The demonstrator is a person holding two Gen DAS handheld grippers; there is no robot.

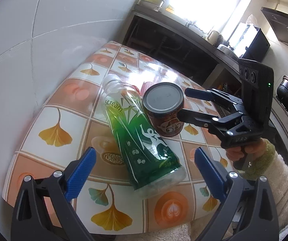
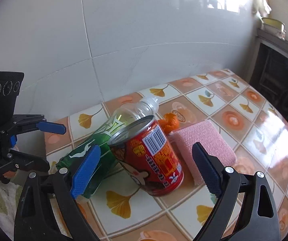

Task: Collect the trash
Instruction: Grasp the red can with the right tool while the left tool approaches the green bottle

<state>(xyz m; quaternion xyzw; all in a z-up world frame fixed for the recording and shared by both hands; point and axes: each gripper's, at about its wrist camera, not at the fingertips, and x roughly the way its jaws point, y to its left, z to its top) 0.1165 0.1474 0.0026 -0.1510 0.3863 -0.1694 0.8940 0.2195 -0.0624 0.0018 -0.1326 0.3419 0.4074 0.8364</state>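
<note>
A green-labelled plastic bottle (image 1: pixel 141 138) lies on its side on the tiled table (image 1: pixel 63 108), neck pointing away. A red drink can (image 1: pixel 164 110) stands upright against it. My left gripper (image 1: pixel 144 158) is open, its blue pads either side of the bottle's base. My right gripper (image 2: pixel 146 164) is open around the can (image 2: pixel 150 156), not touching it; it shows in the left wrist view (image 1: pixel 182 102) to the right of the can. The bottle (image 2: pixel 101 138) lies left of the can. The left gripper (image 2: pixel 49 146) shows at the left of the right wrist view.
A pink sponge (image 2: pixel 204 144) lies right of the can, with orange peel (image 2: pixel 170 122) behind it. A white tiled wall (image 2: pixel 123 40) borders the table. A dark counter with kitchenware (image 1: pixel 184 30) stands beyond the table's far side.
</note>
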